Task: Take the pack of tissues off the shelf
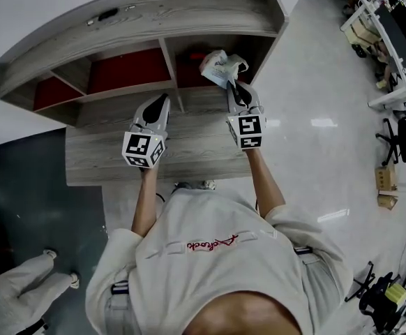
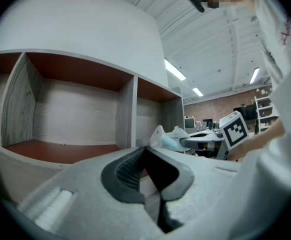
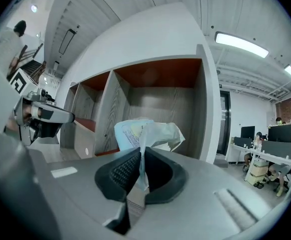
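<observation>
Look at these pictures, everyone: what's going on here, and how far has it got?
A person stands at a wooden shelf with a gripper in each hand. The right gripper is shut on a thin edge of the pack of tissues, which is at the mouth of the right-hand compartment and not yet carried clear. The left gripper is shut and empty, held over the lower ledge.

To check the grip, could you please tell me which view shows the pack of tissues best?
The right gripper view: the pack of tissues sits centred, its wrapper pinched by the right gripper. Head view: small, before the shelf. Left gripper view: small, side-on.
</observation>
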The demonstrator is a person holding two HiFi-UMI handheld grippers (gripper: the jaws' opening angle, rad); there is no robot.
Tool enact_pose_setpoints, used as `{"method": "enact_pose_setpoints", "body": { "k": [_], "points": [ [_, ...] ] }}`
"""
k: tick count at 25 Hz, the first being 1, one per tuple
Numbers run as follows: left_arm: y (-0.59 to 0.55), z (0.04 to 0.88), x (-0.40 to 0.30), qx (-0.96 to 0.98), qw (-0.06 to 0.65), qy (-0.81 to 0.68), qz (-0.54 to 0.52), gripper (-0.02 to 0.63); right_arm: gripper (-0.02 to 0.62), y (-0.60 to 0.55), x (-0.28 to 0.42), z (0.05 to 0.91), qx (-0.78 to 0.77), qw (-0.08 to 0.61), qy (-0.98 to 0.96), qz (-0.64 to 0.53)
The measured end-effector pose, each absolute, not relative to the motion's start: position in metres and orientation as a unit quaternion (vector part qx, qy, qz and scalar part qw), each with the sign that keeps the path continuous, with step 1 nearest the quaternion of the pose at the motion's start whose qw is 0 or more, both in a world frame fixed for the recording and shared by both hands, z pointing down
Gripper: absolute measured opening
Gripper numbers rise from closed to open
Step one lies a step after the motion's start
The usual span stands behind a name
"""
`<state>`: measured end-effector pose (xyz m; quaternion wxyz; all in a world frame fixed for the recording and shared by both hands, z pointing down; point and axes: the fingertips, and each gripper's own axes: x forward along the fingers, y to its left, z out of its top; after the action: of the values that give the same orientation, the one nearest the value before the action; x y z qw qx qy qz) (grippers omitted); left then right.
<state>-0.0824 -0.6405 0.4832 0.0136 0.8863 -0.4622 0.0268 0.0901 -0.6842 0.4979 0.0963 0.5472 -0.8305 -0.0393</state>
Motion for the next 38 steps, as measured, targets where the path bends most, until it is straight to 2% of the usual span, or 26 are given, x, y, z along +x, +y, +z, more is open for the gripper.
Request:
{"method": "enact_pose_setpoints", "body": {
  "k": [9,26,38],
  "points": [
    [-0.605,0.47,-0.078,0.875,-0.005,-0.484,0.02,0.002,0.009,-0.649,0.097,0.489,0.527,0.085,-0.844,-0.05],
    [-0.558,0.464,-0.094,0.88,-0.009,-0.476,0.007,0.002,0.009,-0.591,0.066,0.485,0.52,0.077,-0.849,-0.051],
    [-0.468,0.476,-0.127,0.891,0.003,-0.455,0.002,0.002,0.009,-0.488,0.04,0.492,0.546,0.082,-0.832,-0.044]
  ]
}}
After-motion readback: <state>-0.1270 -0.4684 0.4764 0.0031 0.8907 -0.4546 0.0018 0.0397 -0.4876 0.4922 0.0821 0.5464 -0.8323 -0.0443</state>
